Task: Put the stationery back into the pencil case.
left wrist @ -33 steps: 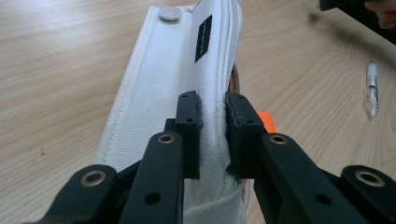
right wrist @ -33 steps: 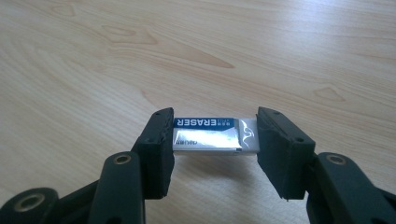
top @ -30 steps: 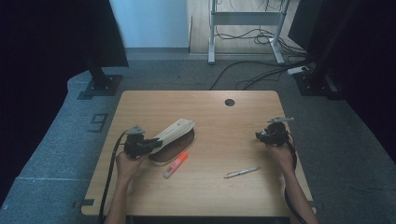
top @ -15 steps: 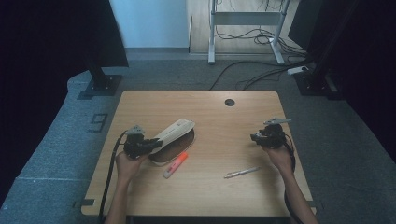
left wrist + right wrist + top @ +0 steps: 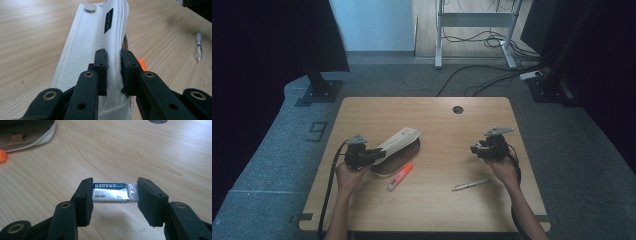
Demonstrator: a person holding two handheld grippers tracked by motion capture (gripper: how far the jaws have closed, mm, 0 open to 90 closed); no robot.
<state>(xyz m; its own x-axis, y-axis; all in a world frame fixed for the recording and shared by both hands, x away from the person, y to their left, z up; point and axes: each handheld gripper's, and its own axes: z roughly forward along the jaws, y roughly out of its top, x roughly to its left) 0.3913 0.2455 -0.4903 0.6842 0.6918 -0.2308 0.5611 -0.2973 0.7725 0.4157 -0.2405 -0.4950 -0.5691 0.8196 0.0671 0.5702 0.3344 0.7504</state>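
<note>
Pale wood surface [image 5: 432, 115] stands on grey carpet, with a cable hole [image 5: 457, 109] near its far edge. Left tool [image 5: 113, 72] is clamped on the flap of the white pencil case [image 5: 398, 145], holding it up. Right tool [image 5: 113, 195] grips an eraser [image 5: 113, 192] above bare wood. Between them lie an orange marker [image 5: 399, 176] just beside the case and a pen [image 5: 471, 185], nothing else in between.

Grey floor [image 5: 412, 80], perhaps carpeted
</note>
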